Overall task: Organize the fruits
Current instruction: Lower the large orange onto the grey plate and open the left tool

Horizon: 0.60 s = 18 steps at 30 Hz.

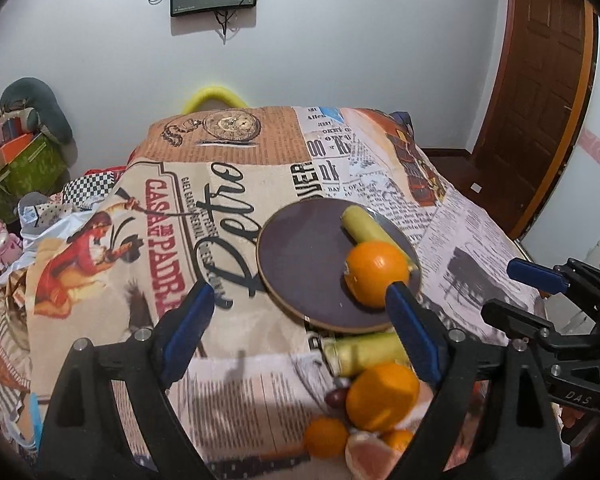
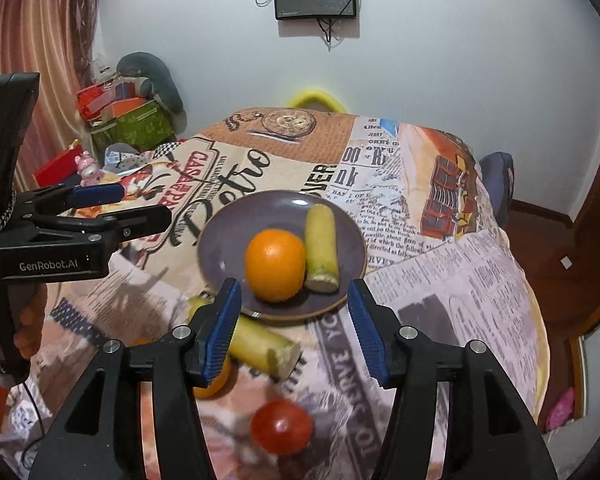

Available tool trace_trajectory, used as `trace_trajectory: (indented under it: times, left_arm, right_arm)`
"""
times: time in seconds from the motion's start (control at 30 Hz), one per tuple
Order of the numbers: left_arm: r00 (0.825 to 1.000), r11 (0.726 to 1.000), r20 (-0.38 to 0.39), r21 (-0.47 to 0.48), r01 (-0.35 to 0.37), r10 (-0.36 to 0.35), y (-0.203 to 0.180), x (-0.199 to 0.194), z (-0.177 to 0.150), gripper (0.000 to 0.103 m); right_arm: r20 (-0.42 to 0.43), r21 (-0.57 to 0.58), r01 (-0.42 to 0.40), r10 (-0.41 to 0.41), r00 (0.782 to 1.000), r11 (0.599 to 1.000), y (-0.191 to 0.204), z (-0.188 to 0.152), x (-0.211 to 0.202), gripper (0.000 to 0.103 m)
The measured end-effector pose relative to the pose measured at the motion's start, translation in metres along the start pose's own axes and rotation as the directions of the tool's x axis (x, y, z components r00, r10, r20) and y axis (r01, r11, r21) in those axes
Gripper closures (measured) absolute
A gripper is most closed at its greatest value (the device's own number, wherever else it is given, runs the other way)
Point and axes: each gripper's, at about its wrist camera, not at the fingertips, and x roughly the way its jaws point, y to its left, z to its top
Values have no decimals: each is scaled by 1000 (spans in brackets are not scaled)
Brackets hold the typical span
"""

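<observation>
Two fruits on plate (image 2: pixel 220 248): orange (image 2: pixel 275 264) touching banana piece (image 2: pixel 321 248). Left gripper (image 1: pixel 300 320) and right gripper (image 2: pixel 294 320) gape wide, empty. Loose fruit near them blurred, partly hidden.

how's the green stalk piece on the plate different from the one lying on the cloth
The pale green stalk piece on the purple plate rests on the round purple plate beside the large orange, lying nearly along the view. The pale green stalk piece on the tablecloth lies off the plate, slanted crosswise. Both are cut cylinders of similar colour.
</observation>
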Motion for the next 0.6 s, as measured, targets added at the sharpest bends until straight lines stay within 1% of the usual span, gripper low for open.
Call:
trace_trajectory:
  times: [0.1, 0.23, 0.33, 0.43, 0.6]
  left_arm:
    - [1000, 1000, -15, 10, 0, 0, -5, -7, -11, 14]
    - [998, 1000, -54, 18, 10, -9, -13, -9, -28, 14]
    - [996, 1000, -92, 23, 20, -18, -22, -4, -40, 14]
    - [992, 999, -125, 42, 13, -8, -31, 3, -51, 14]
    - [983, 998, -181, 57, 27, -17, -44, 17, -66, 14]
  right_arm:
    - [-1, 1, -1, 1, 1000, 1000, 3, -7, -8, 48]
    - [-7, 6, 7, -7, 1000, 1000, 5, -18, -16, 48]
    - [-16, 16, 9, -9, 1000, 1000, 3, -28, -20, 48]
    - [-30, 26, 17, -16, 999, 1000, 0, -37, -23, 48]
    - [-53, 47, 21, -19, 998, 999, -8, -51, -25, 48]
